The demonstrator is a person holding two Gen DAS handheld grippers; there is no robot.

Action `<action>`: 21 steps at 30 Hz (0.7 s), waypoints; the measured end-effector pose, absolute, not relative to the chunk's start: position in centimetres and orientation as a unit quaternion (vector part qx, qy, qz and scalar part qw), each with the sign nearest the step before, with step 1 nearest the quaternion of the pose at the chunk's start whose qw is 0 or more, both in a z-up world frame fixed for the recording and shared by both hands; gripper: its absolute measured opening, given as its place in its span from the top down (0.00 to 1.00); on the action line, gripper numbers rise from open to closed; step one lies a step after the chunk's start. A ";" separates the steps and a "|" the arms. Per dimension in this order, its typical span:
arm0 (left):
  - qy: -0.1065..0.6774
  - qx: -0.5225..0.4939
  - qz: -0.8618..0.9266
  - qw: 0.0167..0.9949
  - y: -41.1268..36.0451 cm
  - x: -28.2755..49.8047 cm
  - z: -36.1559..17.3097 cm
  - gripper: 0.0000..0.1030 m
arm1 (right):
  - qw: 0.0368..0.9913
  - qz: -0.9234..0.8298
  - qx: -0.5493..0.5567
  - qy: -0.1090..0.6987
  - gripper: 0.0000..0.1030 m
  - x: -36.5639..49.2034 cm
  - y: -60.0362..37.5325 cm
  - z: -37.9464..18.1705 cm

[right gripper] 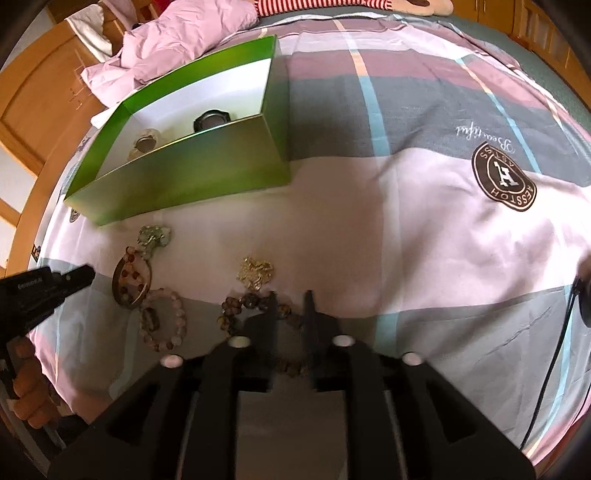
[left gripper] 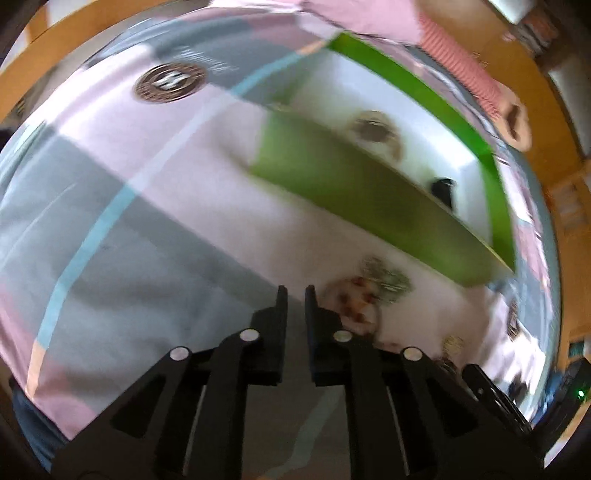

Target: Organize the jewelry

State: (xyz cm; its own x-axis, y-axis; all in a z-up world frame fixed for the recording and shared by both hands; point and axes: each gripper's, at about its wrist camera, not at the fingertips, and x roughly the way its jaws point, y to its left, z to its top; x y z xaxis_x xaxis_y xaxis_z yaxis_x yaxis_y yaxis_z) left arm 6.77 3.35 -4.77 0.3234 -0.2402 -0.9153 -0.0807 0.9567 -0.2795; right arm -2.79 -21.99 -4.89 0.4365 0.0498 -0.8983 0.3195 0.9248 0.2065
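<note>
A green box with a white inside stands open on the bed; a black watch and a pale piece lie in it. In front of it lie a green jade piece, a brown bangle, a pink bead bracelet and a gold piece. My right gripper is open low over a dark bead bracelet, with a bead between its fingers. My left gripper shows a narrow empty gap, just left of the bangle. The left wrist view is blurred.
The checked bedsheet carries a round brown logo. A pink quilt lies bunched behind the box, and a striped plush toy at the far edge. Wooden furniture stands to the left. A black cable hangs on the right.
</note>
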 end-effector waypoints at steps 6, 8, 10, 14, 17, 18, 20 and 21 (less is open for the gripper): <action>0.592 -0.113 -0.077 0.794 1.7 6.4 -5.2 0.44 | 0.827 -0.083 0.168 0.529 0.50 -1.3 -21.3 -5.2; 0.587 -0.093 -0.090 0.799 0.6 6.2 -5.0 0.38 | 0.829 -0.080 0.165 0.529 0.46 -1.2 -20.9 -5.3; 0.585 -0.071 -0.101 0.802 -0.5 6.1 -5.0 0.28 | 0.827 -0.077 0.162 0.533 0.46 -1.1 -20.6 -5.7; 0.587 -0.010 -0.110 0.802 -2.8 6.1 -5.5 0.27 | 0.823 -0.079 0.171 0.536 0.46 -0.9 -20.7 -6.2; 0.587 0.053 -0.105 0.801 -4.9 5.8 -6.3 0.26 | 0.825 -0.087 0.161 0.534 0.46 -0.7 -20.8 -6.0; 0.587 0.068 -0.101 0.801 -5.4 5.7 -6.6 0.26 | 0.827 -0.089 0.151 0.535 0.46 -0.5 -20.6 -5.9; 0.583 0.096 -0.094 0.801 -6.1 5.6 -7.1 0.26 | 0.827 -0.085 0.117 0.543 0.46 0.1 -19.8 -6.0; 0.582 0.098 -0.095 0.802 -6.2 5.6 -7.1 0.29 | 0.828 -0.083 0.104 0.544 0.46 0.3 -19.4 -6.0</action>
State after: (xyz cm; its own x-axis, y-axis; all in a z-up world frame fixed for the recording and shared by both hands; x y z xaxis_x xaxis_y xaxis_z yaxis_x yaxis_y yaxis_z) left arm 5.60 -6.24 -7.11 0.3051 -0.0376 -0.9516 0.2656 0.9629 0.0471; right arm 0.32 -19.44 -6.03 0.3937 -0.0236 -0.9189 0.2501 0.9647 0.0824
